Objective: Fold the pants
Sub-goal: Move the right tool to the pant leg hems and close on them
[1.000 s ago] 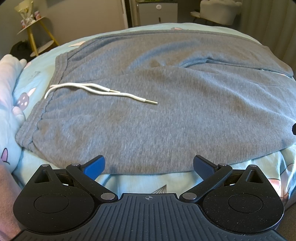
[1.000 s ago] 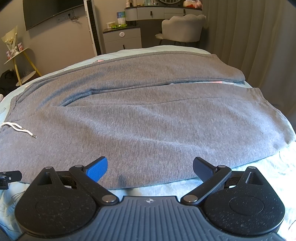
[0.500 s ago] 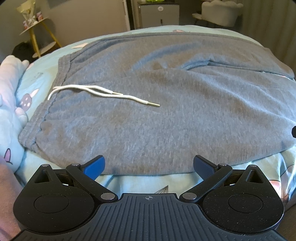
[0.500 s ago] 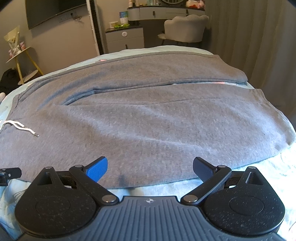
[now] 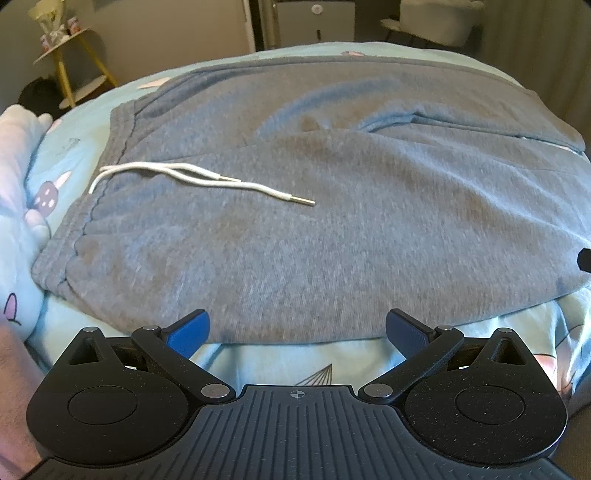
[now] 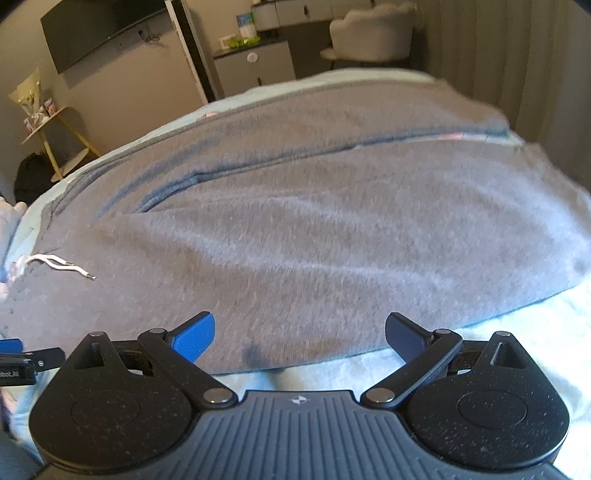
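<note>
Pale blue bedding with small cartoon prints covers the bed [image 5: 280,363], and a pair of grey pants [image 5: 332,229] lies spread flat across it, filling most of both views. Beyond the bed stand a yellow-legged side table [image 5: 70,59], a grey cabinet [image 6: 255,64] and a pale upholstered chair [image 6: 373,38], with a dark screen [image 6: 99,35] mounted on the wall and curtains [image 6: 532,62] to the right.

From the left wrist view, the waistband [image 5: 94,199] of the pants sits at the left, close to a soft toy [image 5: 18,177] at the frame edge. A white drawstring [image 5: 192,179] trails from the waistband across the grey fabric, its metal tip pointing right. The two legs run off to the right, the far one [image 6: 332,114] lying beside the near one with a narrow seam of bedding between them towards the cuffs.

The left gripper [image 5: 297,328] hovers just in front of the near edge of the pants, close to the waist end, with its blue-padded fingers [image 5: 190,326] spread wide and nothing between them. The right gripper [image 6: 299,332] is likewise released, fingers [image 6: 197,332] wide apart, poised over the near hem of the closer leg further along; its tips overlap the fabric edge in the view, but whether they touch it cannot be told. Part of the left gripper shows at the left edge of the right wrist view.
</note>
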`<state>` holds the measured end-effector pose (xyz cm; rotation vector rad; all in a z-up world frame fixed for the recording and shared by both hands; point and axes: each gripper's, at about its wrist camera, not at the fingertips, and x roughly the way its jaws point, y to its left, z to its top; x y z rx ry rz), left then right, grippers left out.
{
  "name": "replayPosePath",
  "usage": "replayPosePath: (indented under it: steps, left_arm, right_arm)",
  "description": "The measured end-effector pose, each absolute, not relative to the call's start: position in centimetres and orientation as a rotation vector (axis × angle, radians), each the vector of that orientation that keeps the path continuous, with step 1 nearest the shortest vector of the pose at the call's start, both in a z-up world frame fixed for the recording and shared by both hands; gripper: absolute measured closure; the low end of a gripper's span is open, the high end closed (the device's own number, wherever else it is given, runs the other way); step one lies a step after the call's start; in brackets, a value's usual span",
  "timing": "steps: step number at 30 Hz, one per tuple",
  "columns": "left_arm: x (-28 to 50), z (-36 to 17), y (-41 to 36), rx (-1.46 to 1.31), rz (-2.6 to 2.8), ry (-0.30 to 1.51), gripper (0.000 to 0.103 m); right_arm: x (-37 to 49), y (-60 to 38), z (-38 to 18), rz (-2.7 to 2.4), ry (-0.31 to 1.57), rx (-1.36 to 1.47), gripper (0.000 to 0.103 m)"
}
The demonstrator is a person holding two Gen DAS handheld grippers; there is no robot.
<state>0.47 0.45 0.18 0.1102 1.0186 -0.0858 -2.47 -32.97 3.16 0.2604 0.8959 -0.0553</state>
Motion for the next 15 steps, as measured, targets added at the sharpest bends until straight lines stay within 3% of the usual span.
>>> replayPosePath:
  steps: [15]
  left_arm:
    - [2.5,-0.9,0.5,0.077,-0.114,1.107,0.000]
  right_arm:
    - [1.2,-35.8,0.4,-0.086,0.995,0.301,0.004]
